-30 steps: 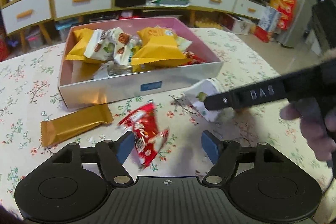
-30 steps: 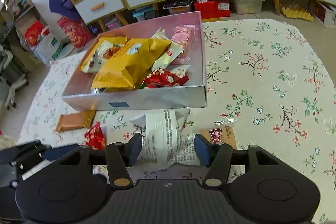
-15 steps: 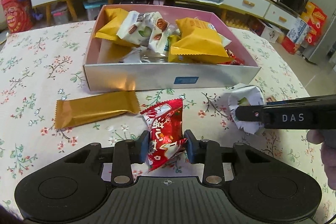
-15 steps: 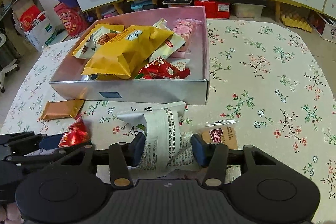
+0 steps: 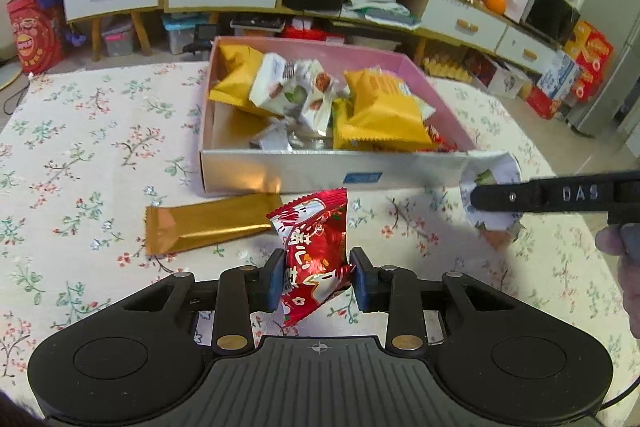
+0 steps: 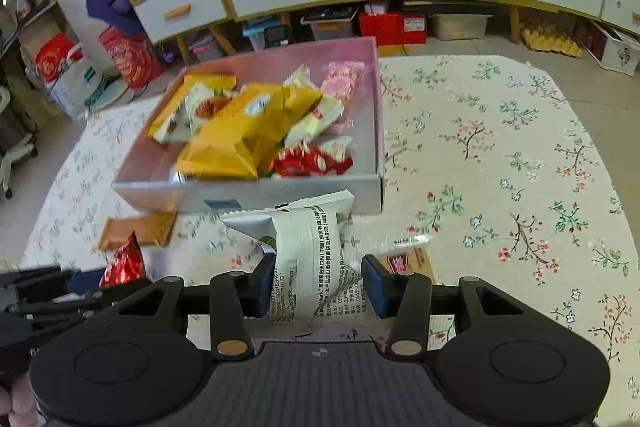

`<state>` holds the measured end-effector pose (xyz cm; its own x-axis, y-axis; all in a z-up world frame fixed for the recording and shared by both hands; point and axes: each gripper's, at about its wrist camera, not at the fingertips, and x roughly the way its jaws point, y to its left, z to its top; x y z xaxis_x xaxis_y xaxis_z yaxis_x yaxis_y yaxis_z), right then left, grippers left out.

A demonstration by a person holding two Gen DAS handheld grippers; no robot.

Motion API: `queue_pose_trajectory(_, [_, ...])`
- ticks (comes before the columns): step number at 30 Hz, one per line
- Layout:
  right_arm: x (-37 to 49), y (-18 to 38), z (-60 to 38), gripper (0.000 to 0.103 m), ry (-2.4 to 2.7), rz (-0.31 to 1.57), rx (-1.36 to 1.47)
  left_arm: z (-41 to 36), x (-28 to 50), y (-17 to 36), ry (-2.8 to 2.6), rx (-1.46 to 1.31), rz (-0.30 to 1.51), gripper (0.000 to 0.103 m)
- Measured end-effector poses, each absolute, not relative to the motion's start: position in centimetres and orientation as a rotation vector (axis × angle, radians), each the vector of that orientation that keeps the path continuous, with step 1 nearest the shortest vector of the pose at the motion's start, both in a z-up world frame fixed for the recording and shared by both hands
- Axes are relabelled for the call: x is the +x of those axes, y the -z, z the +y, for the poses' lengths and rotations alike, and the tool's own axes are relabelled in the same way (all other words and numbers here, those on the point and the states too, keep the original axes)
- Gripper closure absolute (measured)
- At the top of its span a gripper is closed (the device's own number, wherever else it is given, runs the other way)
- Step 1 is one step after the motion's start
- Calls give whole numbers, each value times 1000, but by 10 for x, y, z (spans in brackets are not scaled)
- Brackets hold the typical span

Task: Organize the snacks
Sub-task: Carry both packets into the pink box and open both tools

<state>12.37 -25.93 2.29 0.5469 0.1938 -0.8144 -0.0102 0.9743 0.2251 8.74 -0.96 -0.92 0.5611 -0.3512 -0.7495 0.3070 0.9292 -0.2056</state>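
1. While the left gripper (image 5: pixel 316 281) pinches a red snack packet (image 5: pixel 314 251) between its two blue pads, the packet stands upright with its top edge lifted off the flowered tablecloth (image 5: pixel 80 163).
2. Its jaws are narrow and press on both sides of the crinkled red wrapper.
3. Just behind and to the left of that packet, a gold bar wrapper (image 5: pixel 208 223) lies flat on the cloth, close to the front wall of the box.
4. The right gripper (image 6: pixel 318 285) is clamped on a white snack packet (image 6: pixel 308 259) with black print; its jaws are narrow and the packet bulges out above and below the pads.
5. From the left wrist view, that white packet (image 5: pixel 490 195) hangs at the tip of the right gripper's black finger, beside the near right corner of the box.
6. A small tan packet (image 6: pixel 408 261) with a red label lies on the cloth just right of the right gripper's pad.
7. The pink-lined box (image 5: pixel 440 99) sits on the table ahead of both grippers, already filled with yellow bags (image 5: pixel 380 115), white packets (image 5: pixel 292 91) and a few red ones at the near right side.
8. A person's fingers (image 5: pixel 624 247) show at the right edge of the left wrist view, holding the right gripper's handle.
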Motion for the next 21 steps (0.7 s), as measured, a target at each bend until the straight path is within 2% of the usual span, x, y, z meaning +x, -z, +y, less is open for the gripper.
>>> queue_pose_trajectory(10, [135,-49,-258,85,-103,885,307,-10,92,-9,395,11,819,72])
queue_pose_trajectory(21, [156,-45,-273,85,-69,801,444,-5,145,-17,391,-16,773,72])
